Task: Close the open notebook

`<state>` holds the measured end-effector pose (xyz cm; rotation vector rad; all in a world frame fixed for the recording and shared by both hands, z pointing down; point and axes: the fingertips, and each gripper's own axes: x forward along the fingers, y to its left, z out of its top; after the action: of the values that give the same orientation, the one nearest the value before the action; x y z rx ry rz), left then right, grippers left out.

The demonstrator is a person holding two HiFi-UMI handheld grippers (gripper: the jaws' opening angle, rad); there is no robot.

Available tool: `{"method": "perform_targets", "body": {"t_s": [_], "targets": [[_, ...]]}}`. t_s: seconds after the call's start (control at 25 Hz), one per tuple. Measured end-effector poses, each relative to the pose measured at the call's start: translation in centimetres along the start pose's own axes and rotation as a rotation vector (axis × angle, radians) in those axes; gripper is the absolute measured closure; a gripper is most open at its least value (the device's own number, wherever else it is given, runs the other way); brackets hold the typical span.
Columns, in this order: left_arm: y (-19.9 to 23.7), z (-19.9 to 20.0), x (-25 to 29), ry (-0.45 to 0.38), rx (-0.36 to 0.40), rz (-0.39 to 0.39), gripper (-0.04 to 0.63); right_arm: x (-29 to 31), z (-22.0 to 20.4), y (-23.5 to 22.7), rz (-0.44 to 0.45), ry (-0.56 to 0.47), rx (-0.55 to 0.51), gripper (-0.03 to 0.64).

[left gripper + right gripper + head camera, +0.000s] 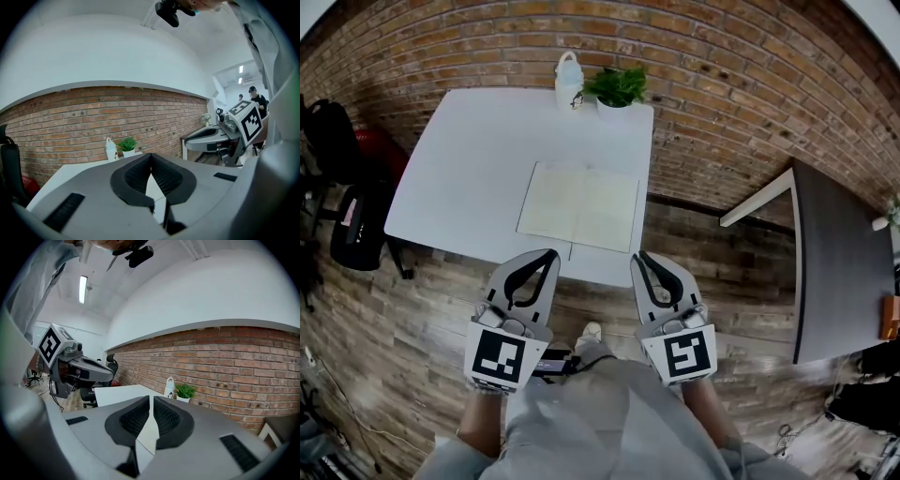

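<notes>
Both your claws are pressed together with nothing between the tips. The left gripper (pixel 549 253) and right gripper (pixel 641 256) hang over the floor, just short of the white table (pixel 459 159) and apart from the notebook (pixel 579 206). The notebook lies open and flat on the table's right half, its near edge close to the table's front edge. That closeness is probably your main risk: dragging a cover toward yourself could pull the book off the edge. Shut tips cannot pinch a cover either, and nudging one on a smooth top would likely slide the whole book rather than fold it. You could also catch a single sheet instead of the cover and crease it. A white bottle (pixel 568 82) and a potted plant (pixel 617 89) stand at the far edge, well behind the notebook, so only a hard shove would reach them. A dark table (pixel 839 262) stands off to your right and a black chair (pixel 352 225) to your left, both well clear. Nothing lies between your grippers and the notebook.
</notes>
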<state>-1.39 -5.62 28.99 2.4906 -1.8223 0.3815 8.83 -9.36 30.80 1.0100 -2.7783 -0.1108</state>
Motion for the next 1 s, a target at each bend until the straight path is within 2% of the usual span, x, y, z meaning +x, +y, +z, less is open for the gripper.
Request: {"method": "perform_targets", "body": {"t_s": [0.4,0.72,1.0], "targets": [[1.6,0.0,0.4,0.016,0.018,0.007,0.577,1.3,0.8,-0.3,-0.012,-0.013,-0.006,0.563],[3.9,0.6,1.4,0.005,0.028,-0.027,0.577,3.4,1.6,-0.4,-0.031,0.001,-0.013,0.563],[5.9,-0.4,1.4,0.03,0.021,-0.021,0.577,5.1,1.4,0.2,-0.026,0.024,-0.02,0.563]]}}
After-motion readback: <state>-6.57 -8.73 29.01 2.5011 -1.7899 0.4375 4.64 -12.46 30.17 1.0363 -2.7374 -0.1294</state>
